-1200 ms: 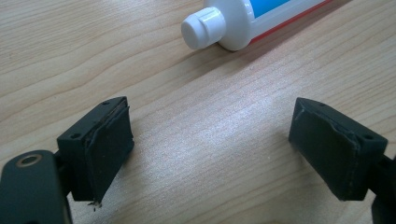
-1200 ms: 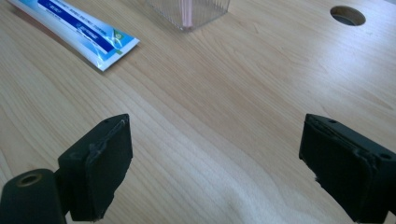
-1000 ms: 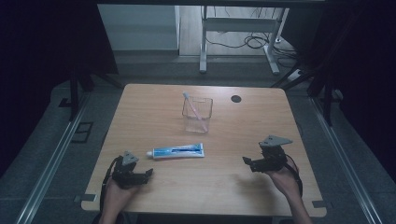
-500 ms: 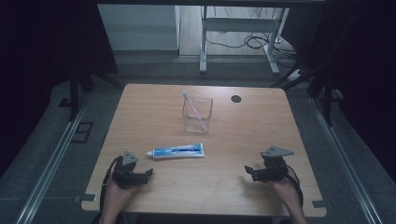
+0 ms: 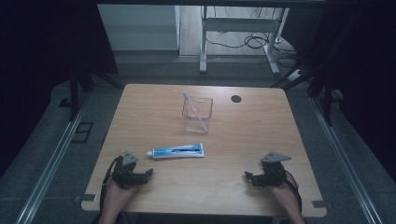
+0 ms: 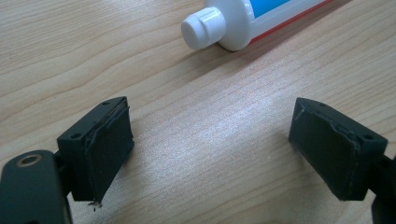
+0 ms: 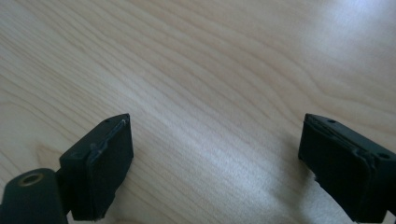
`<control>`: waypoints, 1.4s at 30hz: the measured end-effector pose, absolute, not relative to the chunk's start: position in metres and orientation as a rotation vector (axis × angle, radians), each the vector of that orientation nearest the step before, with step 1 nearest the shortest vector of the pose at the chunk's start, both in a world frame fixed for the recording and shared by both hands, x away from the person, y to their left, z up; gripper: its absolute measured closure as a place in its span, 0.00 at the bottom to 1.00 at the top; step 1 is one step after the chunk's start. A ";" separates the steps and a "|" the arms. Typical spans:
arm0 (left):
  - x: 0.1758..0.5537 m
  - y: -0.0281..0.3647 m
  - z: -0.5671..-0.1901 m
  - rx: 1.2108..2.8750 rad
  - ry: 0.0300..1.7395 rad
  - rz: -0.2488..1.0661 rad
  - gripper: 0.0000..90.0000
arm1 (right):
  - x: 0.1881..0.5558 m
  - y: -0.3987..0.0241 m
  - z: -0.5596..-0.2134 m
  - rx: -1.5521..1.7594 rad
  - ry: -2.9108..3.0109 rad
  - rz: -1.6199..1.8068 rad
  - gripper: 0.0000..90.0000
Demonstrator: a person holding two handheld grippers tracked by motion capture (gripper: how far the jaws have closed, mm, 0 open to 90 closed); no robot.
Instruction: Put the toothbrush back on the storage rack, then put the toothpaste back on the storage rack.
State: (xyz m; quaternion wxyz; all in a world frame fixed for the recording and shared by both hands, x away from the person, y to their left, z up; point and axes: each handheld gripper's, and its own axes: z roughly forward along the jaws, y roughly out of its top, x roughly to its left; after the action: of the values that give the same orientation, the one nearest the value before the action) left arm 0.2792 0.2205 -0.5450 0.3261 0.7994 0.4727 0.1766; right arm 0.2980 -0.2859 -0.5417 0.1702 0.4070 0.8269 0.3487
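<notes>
Both grippers, left (image 6: 210,149) and right (image 7: 215,163), gape wide and empty; the toothpaste tube (image 5: 177,150) looks light, soft, slippery; I'd pinch mid-body.

Left tool (image 5: 148,172) and right tool (image 5: 247,176) rest low, jaws spread wide.

Dim room — grey floor (image 5: 154,65), white desk frame (image 5: 238,28) behind, cables (image 5: 243,42).
</notes>
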 end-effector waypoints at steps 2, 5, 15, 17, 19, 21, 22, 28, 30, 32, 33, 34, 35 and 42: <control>0.279 0.221 -0.545 2.096 1.238 0.464 0.15 | 0.297 -0.287 -0.542 1.160 2.341 1.004 0.11; 0.279 0.221 -0.545 2.087 1.249 0.466 0.15 | 0.297 -0.286 -0.542 1.159 2.339 1.000 0.11; 0.279 0.221 -0.542 2.062 1.260 0.427 0.16 | 0.297 -0.287 -0.542 1.163 2.334 1.000 0.12; 0.279 0.219 -0.540 2.057 1.258 0.430 0.16 | 0.297 -0.287 -0.542 1.165 2.331 1.000 0.13; 0.278 0.217 -0.538 2.062 1.246 0.444 0.19 | 0.297 -0.287 -0.542 1.170 2.324 1.001 0.14; 0.278 0.216 -0.535 2.062 1.241 0.447 0.20 | 0.297 -0.287 -0.542 1.173 2.324 1.002 0.14; 0.278 0.215 -0.534 2.062 1.237 0.446 0.24 | 0.297 -0.287 -0.542 1.173 2.324 1.002 0.14; 0.279 0.214 -0.525 2.050 1.221 0.447 0.42 | 0.297 -0.287 -0.542 1.176 2.320 1.001 0.15; 0.280 0.214 -0.522 2.049 1.209 0.441 0.45 | 0.298 -0.288 -0.542 1.176 2.319 1.001 0.15; 0.283 0.214 -0.519 2.038 1.222 0.421 0.49 | 0.298 -0.287 -0.542 1.177 2.318 1.001 0.15; 0.285 0.214 -0.518 2.029 1.228 0.407 0.50 | 0.298 -0.287 -0.542 1.177 2.317 1.000 0.15; 0.286 0.215 -0.516 2.023 1.226 0.398 0.52 | 0.298 -0.287 -0.542 1.179 2.318 1.001 0.15; 0.288 0.215 -0.515 2.015 1.225 0.387 0.55 | 0.298 -0.287 -0.542 1.180 2.318 1.000 0.15; 0.306 0.215 -0.503 2.008 1.208 0.389 0.71 | 0.299 -0.288 -0.542 1.182 2.316 1.000 0.15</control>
State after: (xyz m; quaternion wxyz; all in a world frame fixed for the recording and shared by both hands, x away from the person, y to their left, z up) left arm 0.3059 0.2152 -0.5033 0.3737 0.7842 0.4716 0.1518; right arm 0.2990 -0.2876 -0.5421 0.1768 0.4176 0.8182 0.3534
